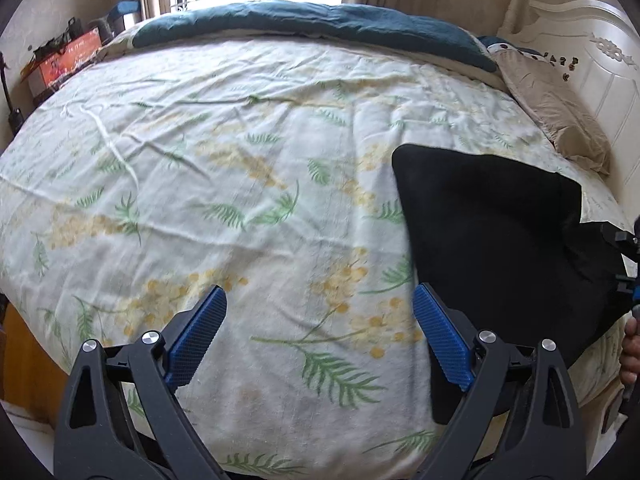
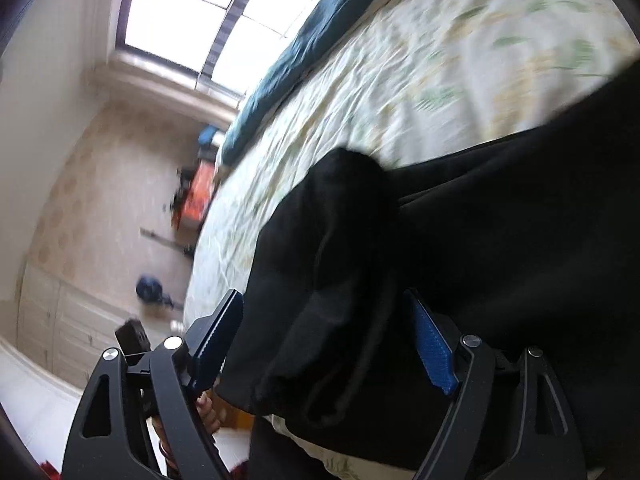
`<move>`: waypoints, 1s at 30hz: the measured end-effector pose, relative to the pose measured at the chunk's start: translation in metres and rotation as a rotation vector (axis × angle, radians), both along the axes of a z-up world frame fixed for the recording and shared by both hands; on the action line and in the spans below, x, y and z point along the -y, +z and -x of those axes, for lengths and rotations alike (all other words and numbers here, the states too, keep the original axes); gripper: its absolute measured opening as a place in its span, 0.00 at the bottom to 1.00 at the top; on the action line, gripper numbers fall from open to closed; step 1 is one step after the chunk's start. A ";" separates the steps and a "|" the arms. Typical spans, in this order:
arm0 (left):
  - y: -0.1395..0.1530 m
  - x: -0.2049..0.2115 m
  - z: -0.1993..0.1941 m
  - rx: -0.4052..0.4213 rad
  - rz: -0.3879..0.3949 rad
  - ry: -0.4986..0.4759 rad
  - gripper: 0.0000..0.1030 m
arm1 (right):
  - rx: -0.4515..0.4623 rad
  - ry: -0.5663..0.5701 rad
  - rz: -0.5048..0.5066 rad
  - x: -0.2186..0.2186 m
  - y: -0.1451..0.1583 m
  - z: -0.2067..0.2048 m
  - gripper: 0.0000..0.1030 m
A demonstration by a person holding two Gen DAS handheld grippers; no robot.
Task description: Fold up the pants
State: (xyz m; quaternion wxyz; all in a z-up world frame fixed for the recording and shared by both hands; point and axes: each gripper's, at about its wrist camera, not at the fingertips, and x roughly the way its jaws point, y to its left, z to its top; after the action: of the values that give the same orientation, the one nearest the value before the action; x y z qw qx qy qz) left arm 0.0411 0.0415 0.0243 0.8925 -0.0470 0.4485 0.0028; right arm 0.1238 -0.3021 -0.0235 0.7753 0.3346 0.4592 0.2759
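A: Black fabric: pants point(image 1: 500, 240) spread over the right side of a leaf-print duvet point(image 1: 240, 160), near the bed's front edge. Bunched fold of them point(image 2: 340, 280) seen between the right gripper point(image 2: 328, 340) fingers, spread wide, not yet clamped.

B: And the left gripper point(image 1: 320, 336)?

A: Wide open too, holding nothing, hovering over bare duvet just beside the pants' left edge.

B: Best way on?

A: Probably: pinch one clean edge with each claw, lift evenly, lay over flat, avoid grabbing the duvet underneath.

B: Anything nearby?

A: Beige pillow point(image 1: 560, 120) beyond the pants, teal blanket point(image 1: 312, 20) far off. Nothing blocking; right view blurred.
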 end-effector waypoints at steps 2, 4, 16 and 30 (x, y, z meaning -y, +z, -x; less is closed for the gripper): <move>-0.004 -0.002 0.000 -0.013 0.013 -0.002 0.91 | 0.000 0.020 0.042 -0.013 0.000 -0.003 0.43; -0.007 -0.002 -0.001 -0.025 0.029 -0.003 0.91 | -0.015 0.038 0.045 -0.020 -0.004 -0.007 0.18; -0.006 0.016 -0.002 -0.032 0.069 -0.058 0.91 | 0.193 -0.071 0.102 0.046 0.078 0.029 0.12; -0.006 0.074 -0.003 -0.050 0.056 -0.183 0.91 | 0.049 -0.276 0.153 0.170 0.031 0.052 0.12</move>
State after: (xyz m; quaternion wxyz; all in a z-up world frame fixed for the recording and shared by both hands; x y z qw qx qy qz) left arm 0.0437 -0.0323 0.0178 0.8758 -0.0307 0.4732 -0.0899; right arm 0.0717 -0.4725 0.0080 0.8401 0.3275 0.4095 0.1390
